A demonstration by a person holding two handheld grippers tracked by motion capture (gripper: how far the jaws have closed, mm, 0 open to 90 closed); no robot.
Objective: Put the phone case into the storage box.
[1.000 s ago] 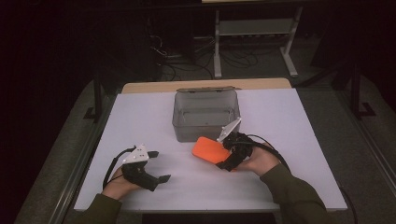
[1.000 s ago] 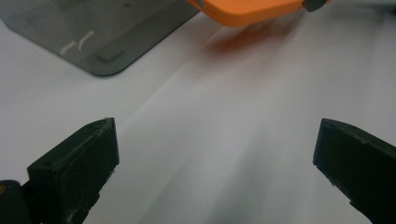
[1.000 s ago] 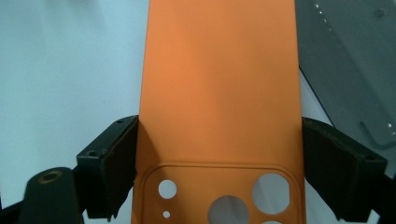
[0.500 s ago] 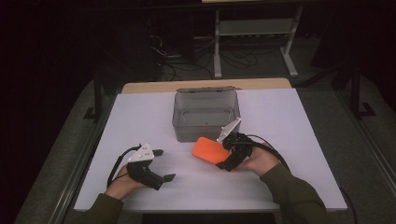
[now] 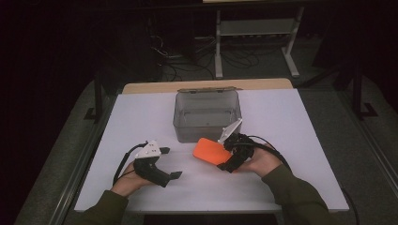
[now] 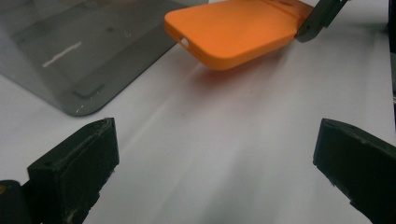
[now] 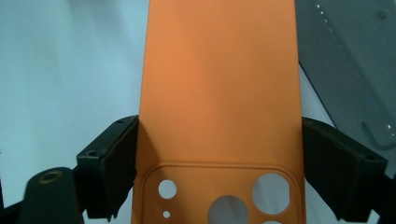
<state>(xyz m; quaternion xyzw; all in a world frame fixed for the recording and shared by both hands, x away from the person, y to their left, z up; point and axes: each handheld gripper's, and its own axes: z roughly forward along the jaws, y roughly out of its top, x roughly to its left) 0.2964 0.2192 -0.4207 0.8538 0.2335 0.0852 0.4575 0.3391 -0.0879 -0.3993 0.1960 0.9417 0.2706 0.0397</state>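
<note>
The right hand-held gripper [image 5: 224, 158] clamps an orange phone case [image 5: 210, 150] across its width, one black jaw on each long edge at the camera-cutout end, and holds it slightly above the white tabletop [image 5: 291, 122]. The case's free end points toward the left hand-held gripper [image 5: 171, 163], whose jaws stand wide apart with nothing between them, resting low over the tabletop. Just behind the case sits a grey translucent box [image 5: 206, 116], open at the top.
</note>
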